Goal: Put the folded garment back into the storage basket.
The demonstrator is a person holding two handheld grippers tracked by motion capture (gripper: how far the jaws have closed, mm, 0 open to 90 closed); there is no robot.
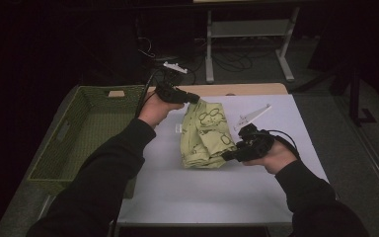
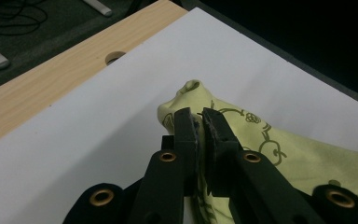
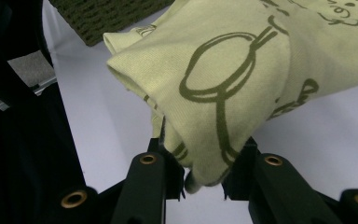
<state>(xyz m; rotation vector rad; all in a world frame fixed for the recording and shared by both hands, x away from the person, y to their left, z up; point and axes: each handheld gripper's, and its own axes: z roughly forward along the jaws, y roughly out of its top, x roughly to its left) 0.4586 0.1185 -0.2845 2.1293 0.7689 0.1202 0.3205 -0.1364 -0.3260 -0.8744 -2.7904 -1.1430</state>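
A pale green cloth [image 1: 205, 134] printed with dark outline drawings hangs folded between both grippers above the white table top [image 1: 217, 190]. My left gripper [image 1: 191, 98] is shut on the cloth's far upper corner; in the left gripper view its jaws [image 2: 199, 122] pinch the cloth [image 2: 289, 154] edge. My right gripper [image 1: 227, 156] is shut on the near lower corner. In the right gripper view the cloth [image 3: 223, 70] bulges over the jaws, which clamp a thick fold [image 3: 200, 175].
A green woven basket [image 1: 64, 153] stands at the table's left side. A strip of bare wood [image 1: 246, 89] with a hole runs along the far edge. Cables and a white frame's legs [image 1: 286, 54] lie on the dark floor beyond.
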